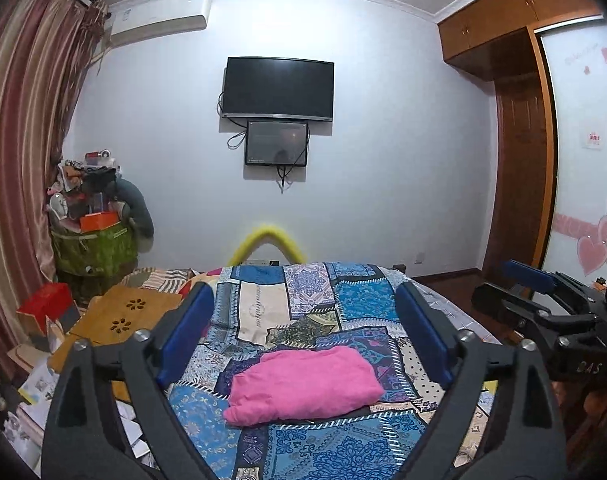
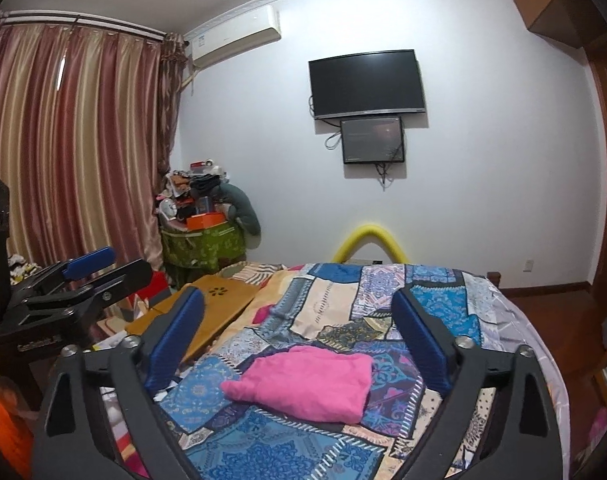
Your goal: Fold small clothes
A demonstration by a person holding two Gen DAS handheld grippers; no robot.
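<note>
A pink garment [image 1: 305,386] lies folded into a compact bundle on the patchwork bedspread [image 1: 343,300]. My left gripper [image 1: 305,300] hangs above and behind it, its blue pads wide apart with nothing between them. The right wrist view shows the same pink garment [image 2: 307,384] lying free on the bedspread [image 2: 443,304]. My right gripper [image 2: 297,308] is open too, raised clear of the cloth. Each gripper appears in the other's view: the right one [image 1: 543,300] at the right edge, the left one [image 2: 83,276] at the left edge.
A wooden lap desk [image 1: 123,316] and a red box [image 1: 47,304] sit left of the bed among scattered papers. A heaped green basket [image 1: 91,248] stands by the striped curtain [image 1: 19,140]. A wardrobe [image 1: 519,140] rises at the right, a television [image 1: 277,88] hangs ahead.
</note>
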